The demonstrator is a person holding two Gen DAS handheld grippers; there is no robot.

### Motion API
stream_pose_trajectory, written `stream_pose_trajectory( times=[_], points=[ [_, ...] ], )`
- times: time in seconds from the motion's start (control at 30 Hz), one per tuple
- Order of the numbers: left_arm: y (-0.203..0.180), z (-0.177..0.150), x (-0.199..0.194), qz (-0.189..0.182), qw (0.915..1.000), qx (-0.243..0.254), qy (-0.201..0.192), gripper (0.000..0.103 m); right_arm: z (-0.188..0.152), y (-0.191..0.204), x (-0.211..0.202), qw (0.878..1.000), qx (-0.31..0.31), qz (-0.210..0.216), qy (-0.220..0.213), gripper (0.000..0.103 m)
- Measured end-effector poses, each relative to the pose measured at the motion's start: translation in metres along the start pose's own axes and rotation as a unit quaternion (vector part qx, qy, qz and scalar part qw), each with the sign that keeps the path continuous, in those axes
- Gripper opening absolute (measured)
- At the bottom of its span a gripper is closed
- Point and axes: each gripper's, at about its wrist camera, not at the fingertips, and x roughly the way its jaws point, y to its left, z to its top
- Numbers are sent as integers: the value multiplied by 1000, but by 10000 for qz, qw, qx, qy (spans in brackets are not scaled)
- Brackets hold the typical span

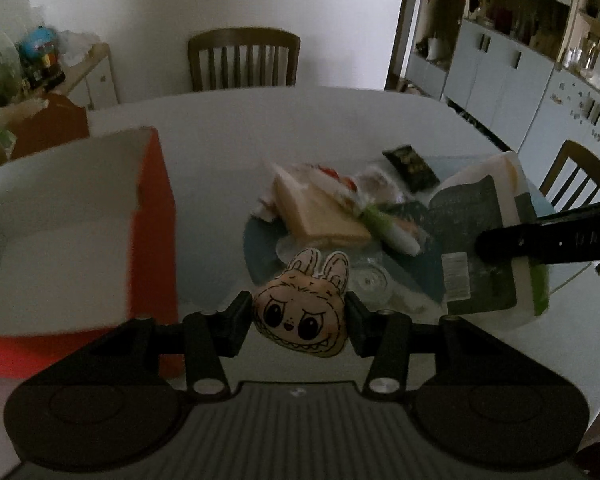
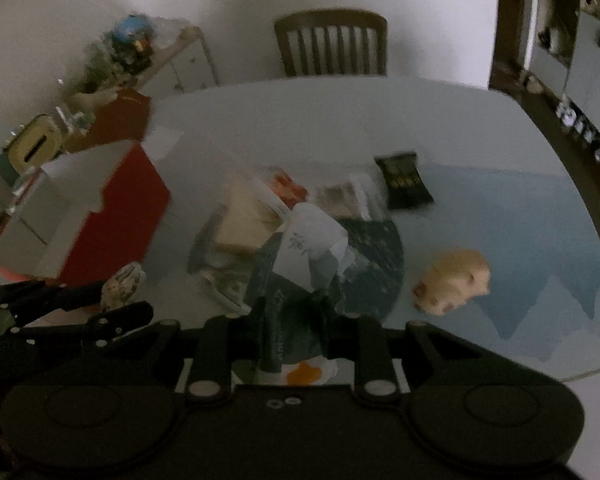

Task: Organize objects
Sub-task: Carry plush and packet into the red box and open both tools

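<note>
Above the desk's (image 1: 220,128) left side we carry a rabbit-faced charm (image 1: 300,312) pinched in the left tool (image 1: 298,318), the open red box (image 1: 100,224) lying just to its left, while the right tool (image 2: 294,332) grips a dark packet (image 2: 296,280).

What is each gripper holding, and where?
Left gripper: beige bunny-eared toy face, pinched at its cheeks. Right gripper: dark green and white packet, pinched at its near end.

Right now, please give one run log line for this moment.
left gripper: shut on bunny-face toy | right gripper: shut on dark green packet | red box: open, left
</note>
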Motion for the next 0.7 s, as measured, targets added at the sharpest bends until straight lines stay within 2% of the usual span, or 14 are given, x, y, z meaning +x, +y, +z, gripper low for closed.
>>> stream_pose_trajectory(
  times=[0.37,0.7],
  points=[
    [70,34,-33,133,9994,-205,-257,48,42,76,-4,9976,-446,296,-435,24],
    [143,40,-38,471,9983,-288,-210,48,69,154,21,9931,-843,655,-478,24]
  ],
)
